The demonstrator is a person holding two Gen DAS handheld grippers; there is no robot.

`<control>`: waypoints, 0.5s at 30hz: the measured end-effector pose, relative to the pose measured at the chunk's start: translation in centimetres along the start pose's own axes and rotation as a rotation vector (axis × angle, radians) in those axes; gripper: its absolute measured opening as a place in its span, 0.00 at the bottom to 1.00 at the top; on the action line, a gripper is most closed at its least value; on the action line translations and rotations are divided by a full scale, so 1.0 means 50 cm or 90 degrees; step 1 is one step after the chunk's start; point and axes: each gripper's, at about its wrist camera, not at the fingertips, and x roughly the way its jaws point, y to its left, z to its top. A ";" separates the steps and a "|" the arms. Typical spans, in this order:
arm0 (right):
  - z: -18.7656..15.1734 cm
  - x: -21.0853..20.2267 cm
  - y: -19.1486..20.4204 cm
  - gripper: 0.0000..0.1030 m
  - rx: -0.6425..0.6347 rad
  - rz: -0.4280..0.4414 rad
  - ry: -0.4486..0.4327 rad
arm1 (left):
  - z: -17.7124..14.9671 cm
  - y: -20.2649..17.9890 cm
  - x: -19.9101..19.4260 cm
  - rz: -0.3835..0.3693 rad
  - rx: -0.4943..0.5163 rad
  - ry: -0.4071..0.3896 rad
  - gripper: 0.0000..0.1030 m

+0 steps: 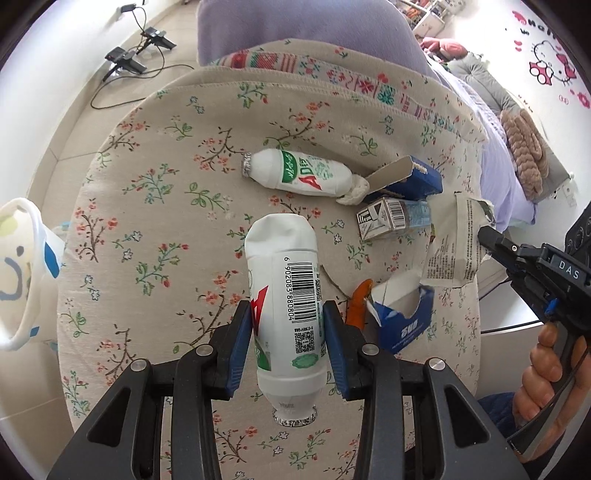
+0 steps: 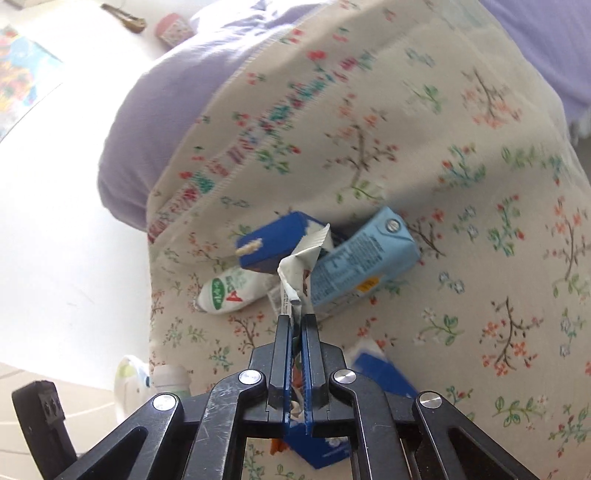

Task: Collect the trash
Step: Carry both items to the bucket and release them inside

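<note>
Floral fabric covers a rounded cushion-like surface on which the trash is scattered, with a lavender sheet behind it and a Hello Kitty wall sticker at the far right. The left gripper is clamped across the middle of a white drink bottle, its neck pointing toward the camera. The right gripper is closed flat on a torn paper wrapper. A second white bottle lies further back, touching a dark blue carton; a light blue drink carton lies just beside them, and a torn blue box sits near the held bottle. A white bag is seen at the left edge, probably the collection point.

The bottle is judged likely to pivot or slide between the fingers, since its wall is smooth and rounded. The thin wrapper could tear further or slip out if tugged quickly.

On the held bottle a barcode reading "6 902083 880804" and a QR code are legible, with part of a red "A". "DAS" is printed on the right gripper's body.
</note>
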 end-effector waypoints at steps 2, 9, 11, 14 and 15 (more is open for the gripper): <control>-0.001 -0.003 0.010 0.03 -0.018 0.012 -0.009 | 0.001 0.007 -0.006 -0.001 -0.004 -0.004 0.40; -0.011 0.000 0.059 0.03 -0.063 0.038 -0.019 | 0.023 0.075 -0.052 -0.001 -0.044 -0.037 0.40; -0.014 0.011 0.073 0.03 -0.074 0.043 -0.016 | 0.033 0.111 -0.066 0.000 -0.075 -0.044 0.39; -0.025 0.017 0.099 0.03 -0.096 0.061 -0.016 | 0.045 0.185 -0.103 0.010 -0.125 -0.064 0.39; -0.029 0.019 0.108 0.03 -0.105 0.067 -0.017 | 0.049 0.216 -0.123 0.015 -0.143 -0.077 0.39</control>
